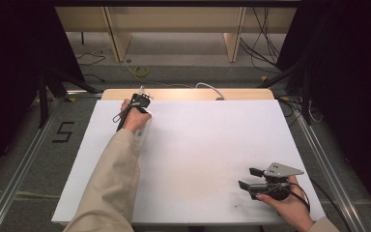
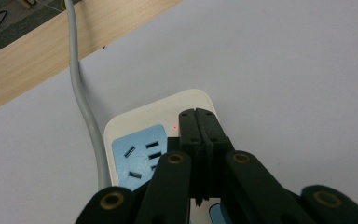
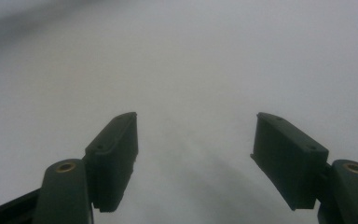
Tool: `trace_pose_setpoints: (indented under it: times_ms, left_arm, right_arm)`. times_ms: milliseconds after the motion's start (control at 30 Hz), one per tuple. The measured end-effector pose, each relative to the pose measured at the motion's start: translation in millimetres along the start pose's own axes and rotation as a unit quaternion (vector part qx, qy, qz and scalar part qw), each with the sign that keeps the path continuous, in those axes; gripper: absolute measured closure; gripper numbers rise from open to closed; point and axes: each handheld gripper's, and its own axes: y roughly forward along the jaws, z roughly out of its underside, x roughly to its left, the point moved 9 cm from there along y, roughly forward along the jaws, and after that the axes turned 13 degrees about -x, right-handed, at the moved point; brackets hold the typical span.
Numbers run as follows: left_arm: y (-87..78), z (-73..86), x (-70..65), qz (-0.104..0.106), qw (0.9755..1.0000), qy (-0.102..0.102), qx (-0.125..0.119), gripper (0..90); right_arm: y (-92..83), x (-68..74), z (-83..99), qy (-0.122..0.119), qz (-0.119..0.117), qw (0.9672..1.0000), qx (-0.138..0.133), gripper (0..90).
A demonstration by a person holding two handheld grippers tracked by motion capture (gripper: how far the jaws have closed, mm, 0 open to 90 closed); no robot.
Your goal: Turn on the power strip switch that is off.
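- Two grippers are at work over the white table [image 1: 198, 159].
- Left gripper [image 2: 199, 122]: jaws clenched together, tips resting over the power strip [image 2: 135, 154] at the table's far left edge, near its red light.
- Right gripper [image 3: 196, 154]: jaws spread, nothing between them, near the right corner.

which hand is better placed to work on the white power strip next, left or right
Left, probably. The left claw, jaws shut, sits right over the white power strip with blue socket panels, near its small red light. The right claw rests open at the white table's near right corner, far from the strip.
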Motion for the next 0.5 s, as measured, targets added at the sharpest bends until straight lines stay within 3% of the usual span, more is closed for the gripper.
trace_pose_setpoints:
  times_ms: [500]
  left_arm:
    - [0.2, 1.9, 0.2, 0.003, 1.0, 0.0, 0.004, 90.0]
  right_arm:
    - [-0.3, 0.9, -0.9, 0.0, -0.001, 1.0, -0.001, 31.6]
